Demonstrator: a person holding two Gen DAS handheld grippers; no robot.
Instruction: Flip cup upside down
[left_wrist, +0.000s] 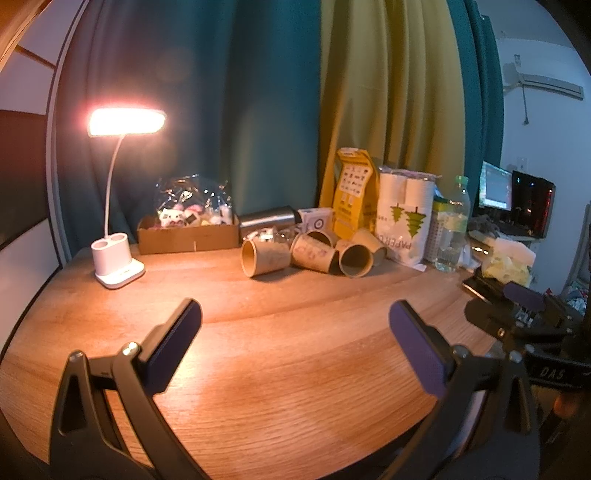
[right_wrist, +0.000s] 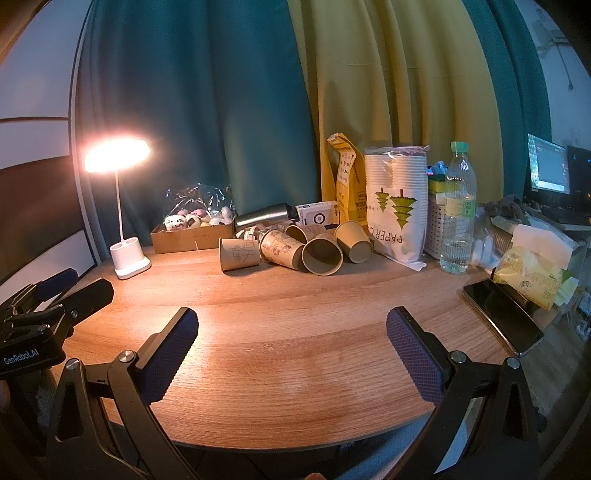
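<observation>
Several brown paper cups (left_wrist: 312, 253) lie on their sides in a loose pile at the back of the wooden table (left_wrist: 288, 332); they also show in the right wrist view (right_wrist: 295, 247). My left gripper (left_wrist: 295, 339) is open and empty, hovering over the near table, well short of the cups. My right gripper (right_wrist: 291, 343) is open and empty, also over the near table. The right gripper shows at the right edge of the left wrist view (left_wrist: 517, 306); the left gripper shows at the left edge of the right wrist view (right_wrist: 55, 295).
A lit white desk lamp (left_wrist: 116, 258) stands back left beside a cardboard box (left_wrist: 188, 232). A steel flask (right_wrist: 264, 215), a paper-cup bag (right_wrist: 397, 210), a water bottle (right_wrist: 458, 210) and a white basket stand behind the cups. A phone (right_wrist: 500, 314) lies at the right.
</observation>
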